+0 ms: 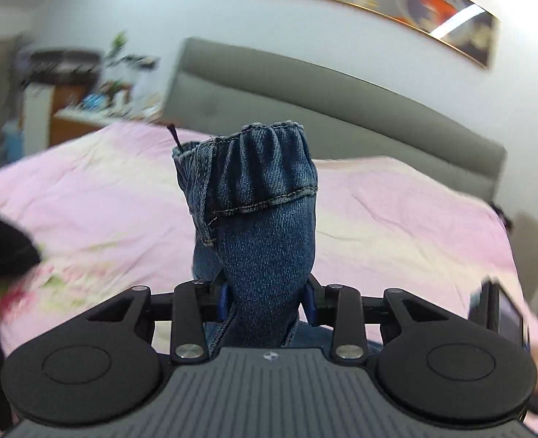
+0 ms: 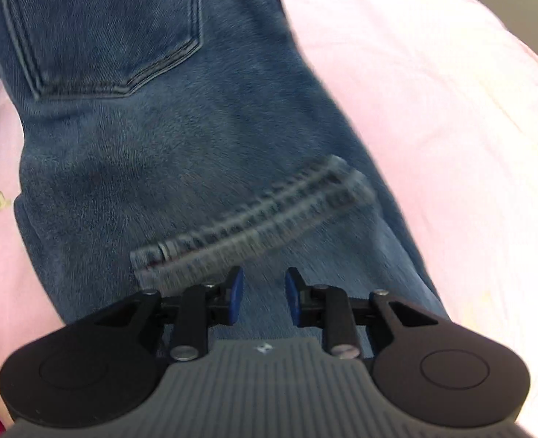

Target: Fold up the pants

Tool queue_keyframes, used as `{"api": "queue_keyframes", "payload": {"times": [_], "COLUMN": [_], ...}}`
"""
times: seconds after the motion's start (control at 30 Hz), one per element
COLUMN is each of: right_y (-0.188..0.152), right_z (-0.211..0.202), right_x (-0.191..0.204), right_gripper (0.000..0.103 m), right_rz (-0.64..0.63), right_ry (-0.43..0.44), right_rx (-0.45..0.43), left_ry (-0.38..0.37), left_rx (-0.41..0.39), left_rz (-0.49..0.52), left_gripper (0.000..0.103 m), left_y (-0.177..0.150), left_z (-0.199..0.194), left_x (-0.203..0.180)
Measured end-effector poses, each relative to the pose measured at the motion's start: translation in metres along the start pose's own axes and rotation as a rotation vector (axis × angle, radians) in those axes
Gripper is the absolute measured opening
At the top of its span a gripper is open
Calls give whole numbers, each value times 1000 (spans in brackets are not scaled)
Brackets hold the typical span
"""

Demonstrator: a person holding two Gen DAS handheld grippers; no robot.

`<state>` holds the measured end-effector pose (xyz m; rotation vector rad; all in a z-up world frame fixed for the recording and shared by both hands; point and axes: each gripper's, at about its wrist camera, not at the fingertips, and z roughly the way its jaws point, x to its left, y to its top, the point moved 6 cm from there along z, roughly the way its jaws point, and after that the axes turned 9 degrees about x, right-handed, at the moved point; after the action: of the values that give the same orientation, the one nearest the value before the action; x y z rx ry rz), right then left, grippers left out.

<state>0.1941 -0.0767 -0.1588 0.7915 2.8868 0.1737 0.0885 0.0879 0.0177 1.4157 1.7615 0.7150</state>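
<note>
Blue woven denim pants (image 2: 181, 153) look coarse and matt; the pink cotton bed sheet (image 2: 433, 116) looks smooth, faintly creased.

left tool (image 1: 267, 301) – black arms, blue pads, silver screws | right tool (image 2: 261, 301) – same, ribbed grey body

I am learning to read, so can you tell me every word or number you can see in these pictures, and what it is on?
No words or numbers can be read anywhere.
Left gripper: only a small diamond mark on its grey body, no letters.
Right gripper: the same small mark, blurred.
Wall picture: colours and shapes only, too blurred for any text.
Jeans: just stitching and a pocket, no label showing.
Pink bed cover: flower print, no writing.
</note>
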Motion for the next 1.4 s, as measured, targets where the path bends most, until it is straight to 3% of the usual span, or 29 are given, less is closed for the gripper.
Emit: {"api": "queue_keyframes", "payload": {"times": [0.17, 0.4, 0.57, 0.7, 0.77, 0.8, 0.83, 0.9, 1.0, 1.17, 1.23, 1.3, 1.4], "right_y": [-50, -122, -162, -177, -178, -177, -177, -179, -180, -176, -173, -169, -159], "right_z": [-28, -42, -33, -30, -32, -35, -37, -41, -53, -79, -89, -96, -105], "right_x": [-26, -52, -50, -48, -47, -45, -45, -38, -36, -38, -41, -44, -51], "right_gripper": [22, 22, 23, 23, 23, 23, 24, 29, 29, 30, 37, 40, 40], "right_rz": [94, 257, 306, 336, 351, 354, 355, 355, 355, 383, 408, 437, 490], "right_ry": [-30, -23, -9, 4, 6, 6, 4, -4, -16, -31, -28, -18, 15], "right_rx": [-7, -6, 14, -1, -14, -20, -25, -37, -52, -85, -111, -140, -179], "left_ry": [-19, -64, -25, -7, -25, -45, -96, -209, -286, -382, -406, -408, -344], "left_rx": [55, 204, 274, 301, 314, 320, 332, 393, 427, 425, 419, 400, 373], "left_rz": [316, 732, 890, 995, 997, 982, 939, 808, 655, 527, 465, 408, 376], "left_gripper": [41, 40, 42, 48, 51, 60, 72, 81, 81, 81, 81, 81, 78], "left_y": [-25, -112, -159, -177, -173, -170, -165, -153, -138, -118, -112, -105, -96], "left_z": [20, 76, 109, 125, 131, 132, 132, 128, 125, 107, 99, 96, 91], "left_x": [-87, -184, -203, -206, -207, -206, -204, -195, -183, -154, -141, -122, -100]}}
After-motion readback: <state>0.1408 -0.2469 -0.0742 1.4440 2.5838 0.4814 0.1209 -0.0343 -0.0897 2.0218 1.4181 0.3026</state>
